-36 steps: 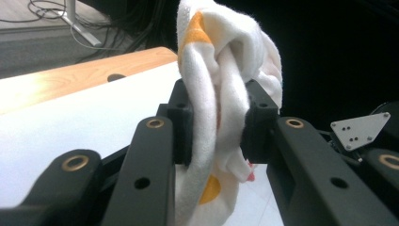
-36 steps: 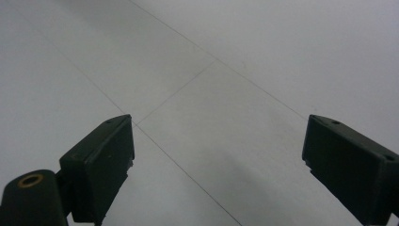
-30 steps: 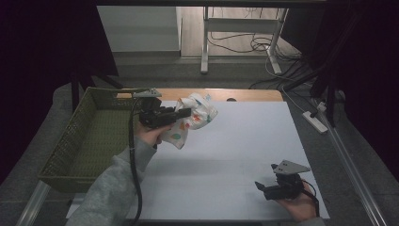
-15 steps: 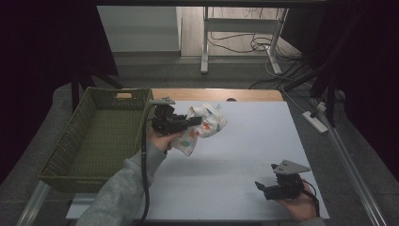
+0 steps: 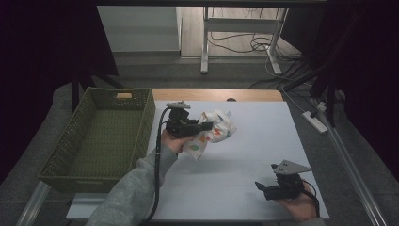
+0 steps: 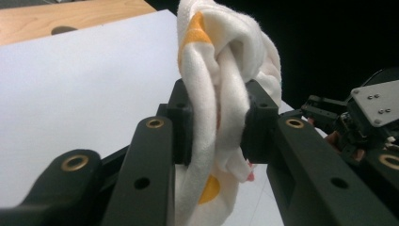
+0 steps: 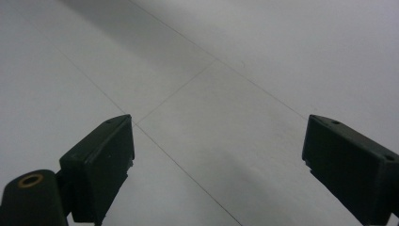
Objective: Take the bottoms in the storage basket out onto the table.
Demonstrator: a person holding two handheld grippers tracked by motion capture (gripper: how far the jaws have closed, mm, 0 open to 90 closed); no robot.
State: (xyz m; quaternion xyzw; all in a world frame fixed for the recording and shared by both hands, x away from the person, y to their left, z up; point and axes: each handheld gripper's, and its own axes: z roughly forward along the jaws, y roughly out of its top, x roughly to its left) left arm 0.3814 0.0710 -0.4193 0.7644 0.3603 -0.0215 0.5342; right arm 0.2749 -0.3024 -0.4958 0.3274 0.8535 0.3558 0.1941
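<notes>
A white cloth (image 5: pixel 214 132) with orange and green spots hangs bunched above the middle of the white table top (image 5: pixel 244 188). My left gripper (image 5: pixel 207 127) is shut on the cloth, and in the left gripper view the cloth (image 6: pixel 221 94) is pinched between both black pads, its tail drooping below. My right gripper (image 5: pixel 260 186) rests low near the table's front right corner, held by a hand. In the right gripper view the right gripper (image 7: pixel 216 160) stands open, with bare white surface between its fingers.
A green woven basket (image 5: pixel 56 165) with nothing in it stands along the table's left side. A strip of bare wood (image 5: pixel 211 94) runs along the table's far edge. Cables and a power strip (image 5: pixel 315 121) lie on the floor at the right.
My left gripper has carried the cloth to the right, away from the basket's edge toward the table's middle, and a little lower. The right gripper has stayed in place.
</notes>
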